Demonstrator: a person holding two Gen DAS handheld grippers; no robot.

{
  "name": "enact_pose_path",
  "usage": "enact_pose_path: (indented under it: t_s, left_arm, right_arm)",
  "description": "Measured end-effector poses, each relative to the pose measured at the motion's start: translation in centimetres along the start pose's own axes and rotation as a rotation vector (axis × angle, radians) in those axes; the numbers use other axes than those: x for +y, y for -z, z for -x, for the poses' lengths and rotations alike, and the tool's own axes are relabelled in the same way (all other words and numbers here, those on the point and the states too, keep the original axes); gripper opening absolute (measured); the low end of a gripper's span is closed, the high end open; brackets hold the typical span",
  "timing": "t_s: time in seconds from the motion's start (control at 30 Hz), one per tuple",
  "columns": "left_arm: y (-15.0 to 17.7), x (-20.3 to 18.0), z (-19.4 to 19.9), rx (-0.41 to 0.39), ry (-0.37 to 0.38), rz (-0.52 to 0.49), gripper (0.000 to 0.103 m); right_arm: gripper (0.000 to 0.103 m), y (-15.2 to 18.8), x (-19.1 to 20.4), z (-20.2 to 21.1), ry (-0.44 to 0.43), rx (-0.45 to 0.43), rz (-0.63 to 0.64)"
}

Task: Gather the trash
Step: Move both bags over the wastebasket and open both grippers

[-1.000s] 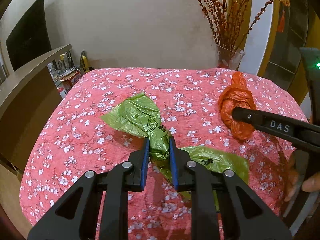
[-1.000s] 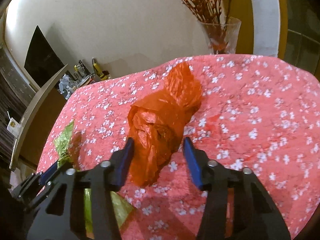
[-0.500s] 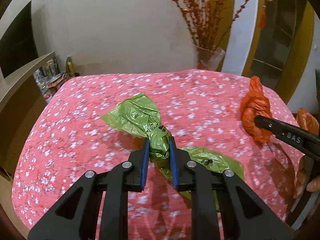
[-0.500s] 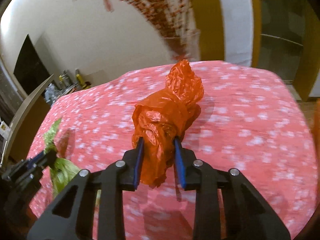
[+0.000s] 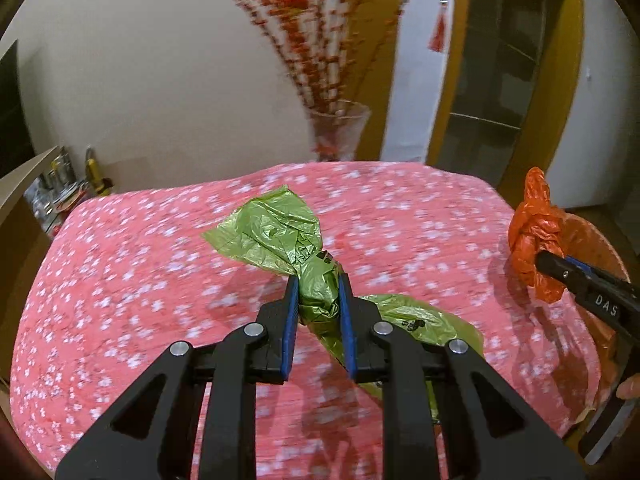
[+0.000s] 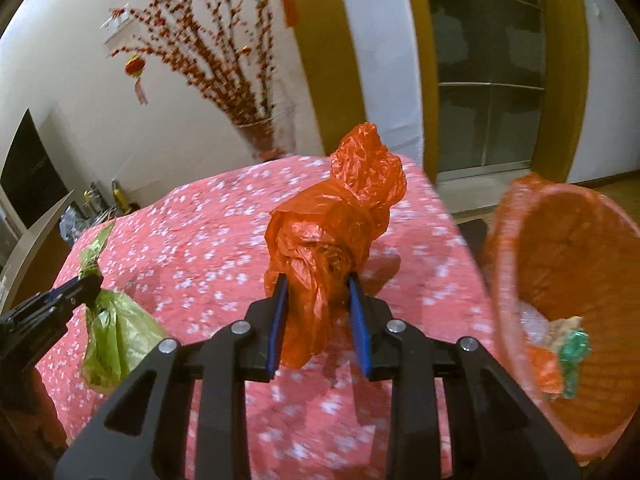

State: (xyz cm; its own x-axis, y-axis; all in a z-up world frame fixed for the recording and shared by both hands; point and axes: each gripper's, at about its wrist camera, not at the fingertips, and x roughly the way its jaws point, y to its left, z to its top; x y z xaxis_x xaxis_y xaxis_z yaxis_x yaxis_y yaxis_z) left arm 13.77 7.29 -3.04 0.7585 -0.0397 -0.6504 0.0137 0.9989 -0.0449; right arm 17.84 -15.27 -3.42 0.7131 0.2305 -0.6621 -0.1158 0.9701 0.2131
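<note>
— Legible markings?
— "DAS" on the right gripper (image 5: 548,262) finger; bag print unreadable.
— Grips?
— Left gripper (image 5: 318,286) clamps the green bag (image 5: 280,232) above the tablecloth (image 5: 140,280); the right, jaws just closed, pinches the orange bag (image 6: 332,232) beside the orange basket (image 6: 568,240).

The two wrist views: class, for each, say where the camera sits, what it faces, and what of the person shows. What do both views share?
Left wrist: on the left gripper, facing the green bag in its fingers; a fingertip shows at right.
Right wrist: on the right gripper, facing the orange bag and orange basket; no body part visible.
Shared: both bags, the floral tablecloth, and the vase of red branches.
</note>
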Motion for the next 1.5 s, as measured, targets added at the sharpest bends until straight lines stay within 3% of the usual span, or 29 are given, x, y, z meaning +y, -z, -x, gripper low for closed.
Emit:
enact_pose_path:
  t_s: [0.6,1.17,1.5]
  left_arm:
    - [-1.7,-11.1,-0.4,-0.011,0.172,-0.104,0.019]
    - [-3.4,-21.3,0.2,-0.024,0.391,-0.202,0.019]
    - [-4.2,-26.1,-1.3,-0.007,0.457,-0.259,0.019]
  right_arm:
    - [0.029,1.8,-6.1,6.6,0.121,-0.109,-0.024]
    - [0.029,1.8,-14.7,12.8,0.276,-0.214,-0.138]
    - [0.029,1.2,-18.4,14.5,0.328,-0.258,-0.195]
